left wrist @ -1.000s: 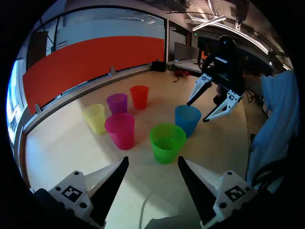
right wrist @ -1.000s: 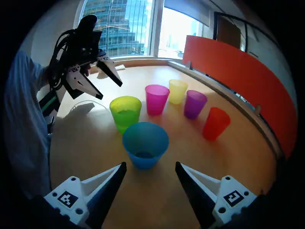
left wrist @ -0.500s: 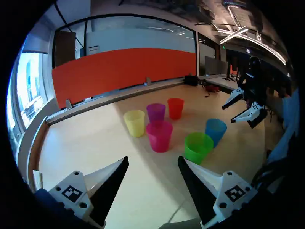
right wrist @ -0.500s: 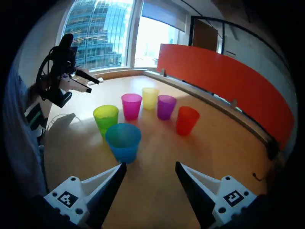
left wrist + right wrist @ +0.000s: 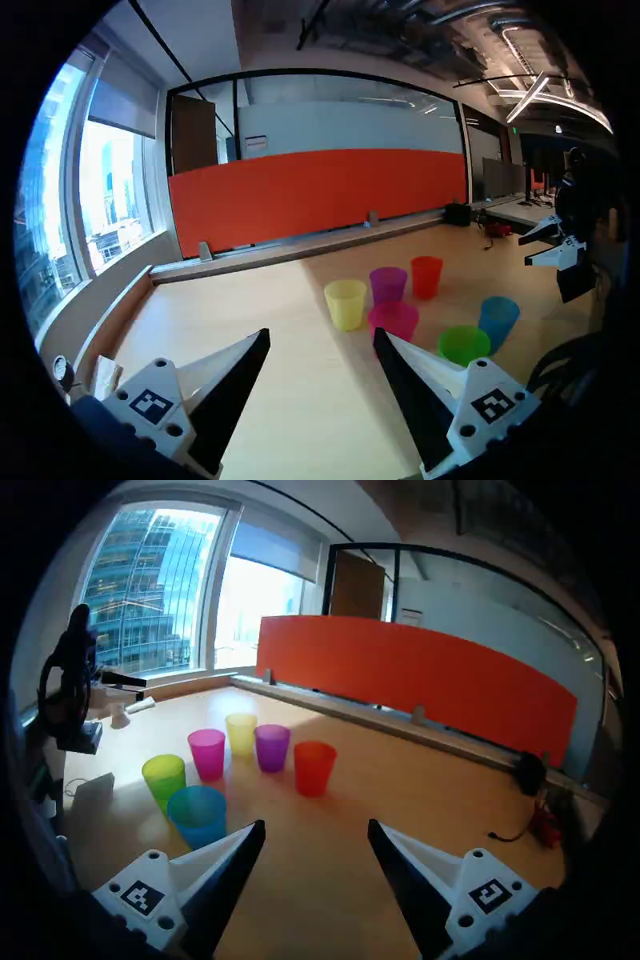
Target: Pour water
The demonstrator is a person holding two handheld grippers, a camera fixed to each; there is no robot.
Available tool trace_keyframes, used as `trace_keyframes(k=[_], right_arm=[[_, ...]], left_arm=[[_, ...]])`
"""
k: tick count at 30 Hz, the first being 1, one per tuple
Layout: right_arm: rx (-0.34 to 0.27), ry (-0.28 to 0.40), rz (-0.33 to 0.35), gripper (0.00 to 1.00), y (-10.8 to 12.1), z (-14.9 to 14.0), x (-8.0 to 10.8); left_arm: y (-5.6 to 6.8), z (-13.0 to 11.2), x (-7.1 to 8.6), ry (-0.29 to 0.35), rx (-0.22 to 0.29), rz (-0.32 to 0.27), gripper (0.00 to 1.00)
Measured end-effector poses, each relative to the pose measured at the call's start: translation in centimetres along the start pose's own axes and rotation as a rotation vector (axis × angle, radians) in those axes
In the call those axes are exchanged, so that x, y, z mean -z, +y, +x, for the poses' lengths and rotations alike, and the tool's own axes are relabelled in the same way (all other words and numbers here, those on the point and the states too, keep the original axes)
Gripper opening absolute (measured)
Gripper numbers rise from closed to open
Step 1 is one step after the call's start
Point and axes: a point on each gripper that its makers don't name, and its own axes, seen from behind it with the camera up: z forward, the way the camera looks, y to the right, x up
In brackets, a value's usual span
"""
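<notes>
Several coloured plastic cups stand clustered on the wooden table [image 5: 240, 336]. In the left gripper view I see the yellow cup [image 5: 346, 302], purple cup [image 5: 388, 284], red cup [image 5: 426, 276], magenta cup [image 5: 393, 320], green cup [image 5: 464, 344] and blue cup [image 5: 499, 318]. My left gripper [image 5: 320, 334] is open and empty, well back from them. In the right gripper view the blue cup [image 5: 198, 814] and green cup [image 5: 164, 778] are nearest, left of my open, empty right gripper [image 5: 316, 824]. The red cup [image 5: 314, 768] stands ahead of it.
An orange panel [image 5: 416, 672] runs along the table's far edge, with tall windows [image 5: 152, 592] beyond. A black device [image 5: 528, 772] and a cable [image 5: 512, 832] lie at the right. A white flat item [image 5: 92, 788] lies by the person's side at left.
Both grippers have drawn back and up from the cups, which now look smaller and farther off. Both stayed open and empty. No cup has moved.
</notes>
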Motion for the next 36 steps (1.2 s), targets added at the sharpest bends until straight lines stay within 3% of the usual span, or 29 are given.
trace_keyframes(k=[8, 21, 26, 36], right_arm=[[-0.038, 0.079, -0.132, 0.99, 2.5, 1.5, -0.2], [-0.123, 0.251, -0.362, 0.99, 8.1, 5.4, 0.7], [-0.154, 0.300, -0.428, 0.99, 9.7, 6.3, 1.4], [-0.210, 0.374, -0.518, 0.99, 11.3, 7.0, 3.1]], left_arm=[[0.2, 1.2, -0.5, 0.061, -0.018, 0.063, 0.96], [-1.1, 3.8, 0.5, 0.160, 0.032, 0.156, 0.96], [-1.4, 4.9, 0.6, 0.194, 0.065, 0.171, 0.96], [-2.2, 5.6, 0.4, 0.245, 0.066, 0.209, 0.96]])
